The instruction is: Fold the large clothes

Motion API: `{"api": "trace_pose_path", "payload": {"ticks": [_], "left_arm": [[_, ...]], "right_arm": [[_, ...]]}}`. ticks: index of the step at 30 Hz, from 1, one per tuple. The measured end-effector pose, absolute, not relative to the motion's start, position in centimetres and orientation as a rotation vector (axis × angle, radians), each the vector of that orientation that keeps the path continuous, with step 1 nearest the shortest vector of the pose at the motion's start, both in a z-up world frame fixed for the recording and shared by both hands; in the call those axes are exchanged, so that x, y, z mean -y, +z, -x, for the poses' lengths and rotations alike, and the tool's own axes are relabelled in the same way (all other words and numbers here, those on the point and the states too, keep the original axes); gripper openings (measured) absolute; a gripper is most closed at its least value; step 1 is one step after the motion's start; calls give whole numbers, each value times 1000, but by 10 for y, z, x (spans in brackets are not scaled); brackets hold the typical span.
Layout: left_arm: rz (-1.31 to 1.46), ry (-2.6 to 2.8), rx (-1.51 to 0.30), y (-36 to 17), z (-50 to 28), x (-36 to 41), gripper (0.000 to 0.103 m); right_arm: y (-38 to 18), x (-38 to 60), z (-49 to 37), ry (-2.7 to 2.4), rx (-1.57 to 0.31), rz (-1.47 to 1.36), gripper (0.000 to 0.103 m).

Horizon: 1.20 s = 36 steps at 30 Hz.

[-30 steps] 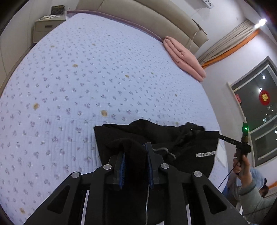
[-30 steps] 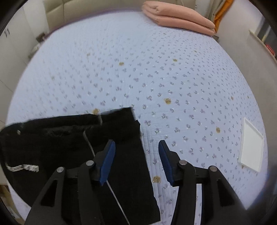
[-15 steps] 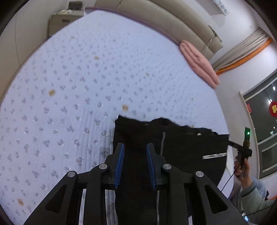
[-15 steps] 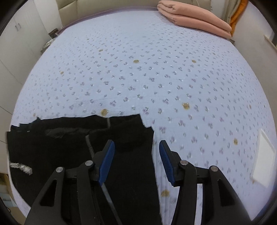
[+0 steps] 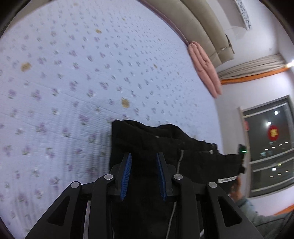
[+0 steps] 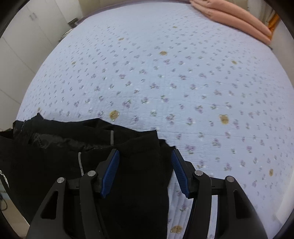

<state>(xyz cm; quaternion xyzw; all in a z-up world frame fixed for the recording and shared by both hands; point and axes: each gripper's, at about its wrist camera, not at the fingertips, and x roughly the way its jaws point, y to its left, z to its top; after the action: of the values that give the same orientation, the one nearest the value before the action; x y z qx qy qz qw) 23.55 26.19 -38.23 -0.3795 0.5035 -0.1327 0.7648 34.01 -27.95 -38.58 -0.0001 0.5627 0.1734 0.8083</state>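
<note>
A black garment point(image 5: 165, 147) with a grey drawstring and a small white label lies folded near the front edge of a bed covered in a pale blue floral quilt point(image 5: 73, 64). My left gripper point(image 5: 144, 165) hovers over the garment with its jaws apart and nothing between the blue pads. In the right wrist view the garment point(image 6: 73, 147) fills the lower left. My right gripper point(image 6: 145, 163) is open wide above the garment's right edge, empty.
A folded pink blanket point(image 5: 205, 68) lies at the far side by the beige headboard point(image 5: 202, 27); it also shows in the right wrist view point(image 6: 238, 16). A person's hand and sleeve point(image 5: 244, 202) show at the right by a dark window. White cabinets point(image 6: 22, 36) stand left.
My left gripper let go of the garment and opened. Both grippers moved closer and lower toward the garment, and the right gripper now hangs over its right edge.
</note>
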Motion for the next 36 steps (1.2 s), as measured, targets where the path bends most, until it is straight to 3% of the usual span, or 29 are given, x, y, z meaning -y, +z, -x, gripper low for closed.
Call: {"api": "trace_pose_path", "payload": {"ticks": [3,4,5,6,8,11,18,27,34,36], "left_arm": [[859,-345,-1118,-391,-243,-254,35],[862,-352,-1120,-392,-245,-252,35],[851,-345,-1107,-391,-246,-249,33],[825,-331,-1095,-389,-246,-246,29],[762,-273,-1084,-385,-247,-238,0],[701,-204,-1007,-367,-239,-237,0],[768,-135,-730,-282,-216,-284,0],[697,-108,-1083,-357,-228,-269,6],[682,-151,-1140,-388,-246,-261,12],[747,-196,-1106,-387,-246,-267,20]], "right_arm": [[-392,276,-344,383,-1221,-8,60],[-395,276,-346,402,-1226,-34,56],[-395,277,-345,413,-1224,-49,41],[-394,276,-344,412,-1218,-46,38],[-390,275,-338,392,-1189,-14,30],[-377,274,-326,337,-1129,51,21],[-314,298,-309,206,-980,62,18],[-336,292,-322,201,-1030,26,18],[-351,291,-325,214,-1068,10,18],[-353,288,-326,222,-1075,18,19]]}}
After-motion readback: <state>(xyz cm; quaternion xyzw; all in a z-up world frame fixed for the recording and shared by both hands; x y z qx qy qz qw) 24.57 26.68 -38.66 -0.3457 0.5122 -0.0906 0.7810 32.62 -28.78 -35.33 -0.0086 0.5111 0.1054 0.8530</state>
